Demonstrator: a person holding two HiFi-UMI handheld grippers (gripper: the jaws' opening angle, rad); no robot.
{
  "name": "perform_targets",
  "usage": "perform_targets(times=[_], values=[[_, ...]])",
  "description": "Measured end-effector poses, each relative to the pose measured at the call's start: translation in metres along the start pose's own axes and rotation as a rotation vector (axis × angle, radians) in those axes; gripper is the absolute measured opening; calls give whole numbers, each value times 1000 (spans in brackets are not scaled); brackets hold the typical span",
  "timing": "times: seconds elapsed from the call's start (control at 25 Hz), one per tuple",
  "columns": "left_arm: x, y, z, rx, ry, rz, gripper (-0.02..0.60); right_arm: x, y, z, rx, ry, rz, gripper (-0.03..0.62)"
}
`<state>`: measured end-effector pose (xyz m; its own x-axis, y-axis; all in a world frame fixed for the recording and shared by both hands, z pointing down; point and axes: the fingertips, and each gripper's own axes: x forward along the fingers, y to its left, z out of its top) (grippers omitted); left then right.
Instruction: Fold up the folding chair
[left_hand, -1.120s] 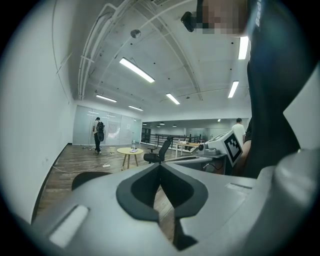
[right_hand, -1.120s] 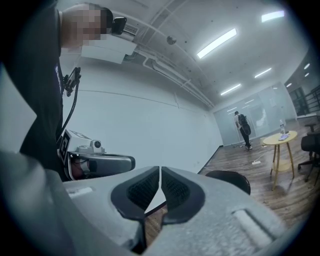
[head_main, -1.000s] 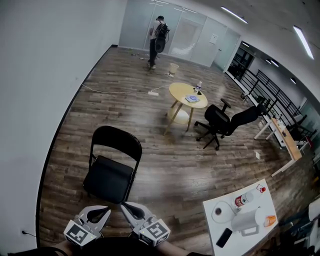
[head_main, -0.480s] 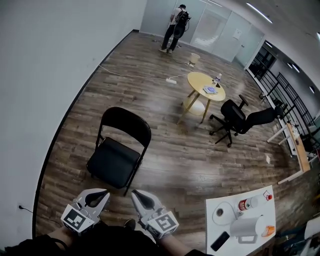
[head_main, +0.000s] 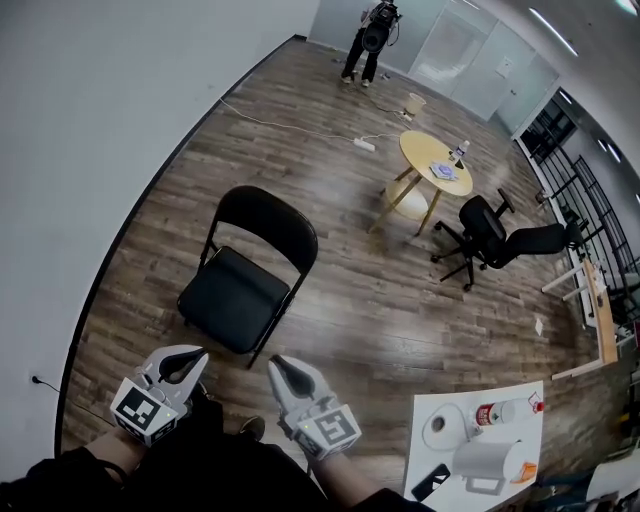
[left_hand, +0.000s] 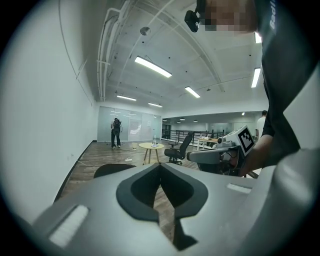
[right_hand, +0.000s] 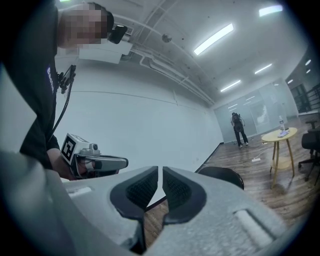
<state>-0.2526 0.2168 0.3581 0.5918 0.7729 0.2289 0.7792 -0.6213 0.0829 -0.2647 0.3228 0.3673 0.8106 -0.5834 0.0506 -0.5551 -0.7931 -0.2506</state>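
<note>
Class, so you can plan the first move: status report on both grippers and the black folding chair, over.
Left gripper shut, right gripper all but shut, both empty. Black metal folding chair unfolded, upright, untouched. Nothing between them.

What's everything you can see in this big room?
folding chair: one, black, unfolded, on the wood floor, left of middle
round table: one, yellow, farther back
office chair: one, black, beside the round table
white table: one, white, near right, holding a roll, a bottle, a phone
power strip: one, white, floor by the round table
bin: one, pale, far end
person: one, dark clothes, far end
left tongs: one, grey, bottom left, empty
right tongs: one, grey, bottom middle, empty
</note>
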Motion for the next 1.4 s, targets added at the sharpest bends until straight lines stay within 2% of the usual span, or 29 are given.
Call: perform_targets(times=[0.4,0.76,0.88,1.16,1.4], values=[[5,62,-10,-30,-8,11,2,46,-9,4,-31,49,-28,41],[3,132,-35,-87,10,-32,3,114,-21,12,-87,93,-67,58],[4,152,-41,-104,14,-45,23,130,-32,10,-117,108,-97,60],[3,186,-54,-145,26,-50,37,169,-48,26,-153,104,-131,66],[11,200,-62,-177,19,-20,51,192,-63,29,-189,131,-100,72]])
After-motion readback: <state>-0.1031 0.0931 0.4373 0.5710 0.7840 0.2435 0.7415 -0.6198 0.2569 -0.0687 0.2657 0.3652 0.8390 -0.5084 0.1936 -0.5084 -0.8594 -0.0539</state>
